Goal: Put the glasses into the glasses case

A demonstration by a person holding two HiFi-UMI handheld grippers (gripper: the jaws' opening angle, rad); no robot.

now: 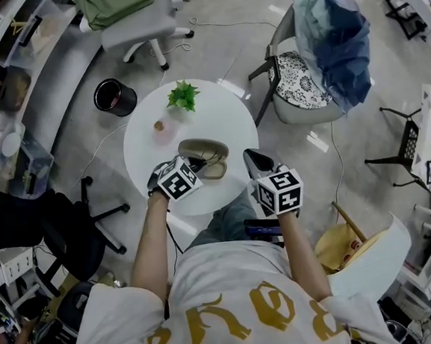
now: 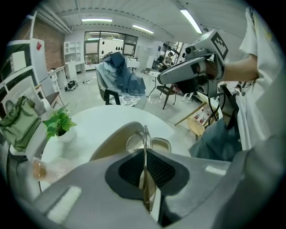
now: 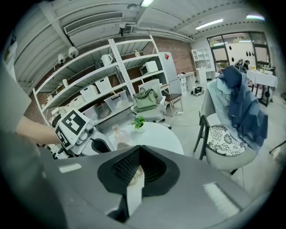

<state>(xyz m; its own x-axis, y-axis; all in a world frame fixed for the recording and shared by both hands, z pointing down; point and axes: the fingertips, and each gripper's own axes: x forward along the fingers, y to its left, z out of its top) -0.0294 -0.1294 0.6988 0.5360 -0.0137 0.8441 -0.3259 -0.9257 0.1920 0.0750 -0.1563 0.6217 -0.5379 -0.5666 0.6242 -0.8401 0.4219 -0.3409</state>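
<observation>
— Where are the glasses?

— Pinched in the left gripper [image 2: 144,152]. Its own view shows the jaws closed on the glasses [image 2: 144,134], which stand edge-on as one thin metal rim rising above the pads. The lenses and temples can't be made out from that angle.

— And from the head view?

— There the frame is too thin to pick out. You only see the left gripper's tip right at the near edge of the glasses case [image 1: 203,153], which lies open on the round white table [image 1: 225,114].

— Are the glasses touching the case?

— I can't tell. In the left gripper view the rim lines up over the case, with the tan lid tilted up to the left and the shallow tray behind. The gripper body hides the lower part of the frame and the near side of the case.

— What about the right gripper [image 1: 254,159]?

— It is held above the table's near right edge, apart from the case. In its own view the pads are drawn together with nothing clamped. Only a pale sliver of table shows through the slit.

— Anything else on the table?

— A small green plant [image 1: 183,95] at the far side and a small cup [image 1: 159,125] just beside it, too blurred to describe. The person's lap is cut off by the table rim.
</observation>
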